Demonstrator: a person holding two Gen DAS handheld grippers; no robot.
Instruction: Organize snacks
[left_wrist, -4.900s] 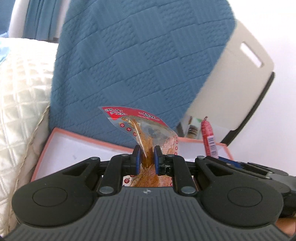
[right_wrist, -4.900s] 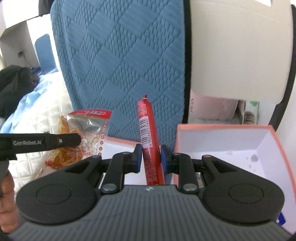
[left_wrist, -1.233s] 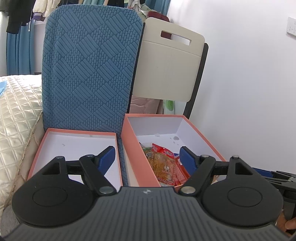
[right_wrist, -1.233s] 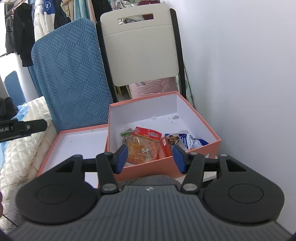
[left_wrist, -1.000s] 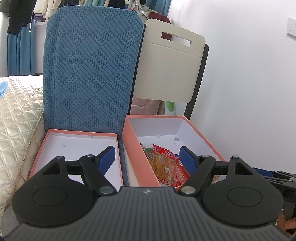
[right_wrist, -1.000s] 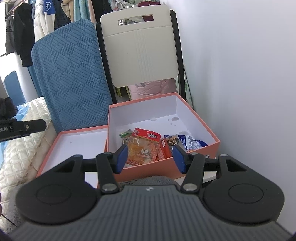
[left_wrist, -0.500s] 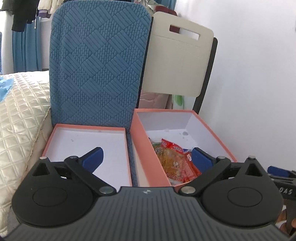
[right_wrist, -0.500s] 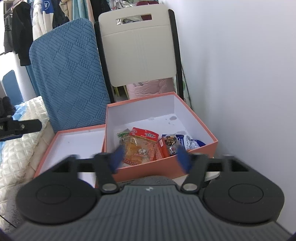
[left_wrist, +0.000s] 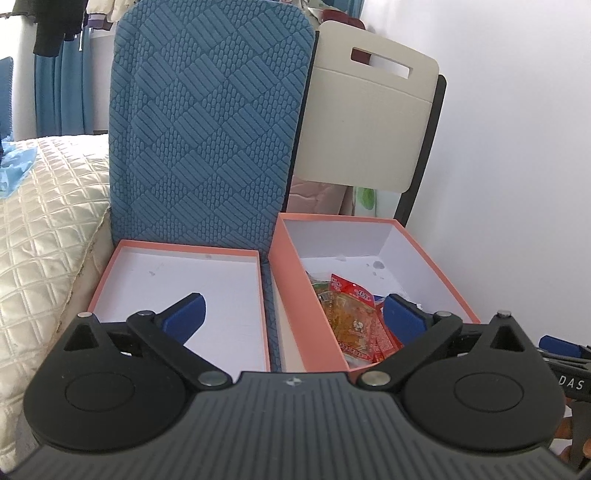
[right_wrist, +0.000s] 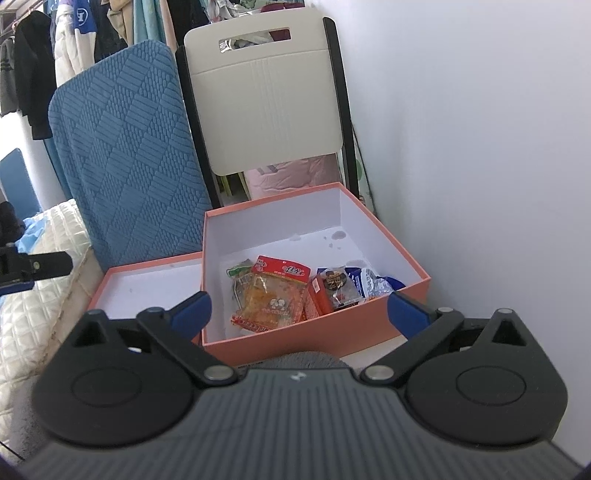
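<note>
Salmon-pink cardboard box (right_wrist: 317, 334), snack packets (right_wrist: 271, 295) inside, lies just ahead of the right claw (right_wrist: 297, 312); left claw (left_wrist: 291, 314) straddles box and shallow lid (left_wrist: 177, 277); both claws spread wide, right one just opened, nothing between

Two salmon boxes: a deep one (right_wrist: 317, 332) holding about five snack packets (right_wrist: 271, 295), and one shallow lid (left_wrist: 177, 280).

light: bright, soft daylight | shadows: faint | focus: sharp | edges: fisheye-bent, corners dark
</note>
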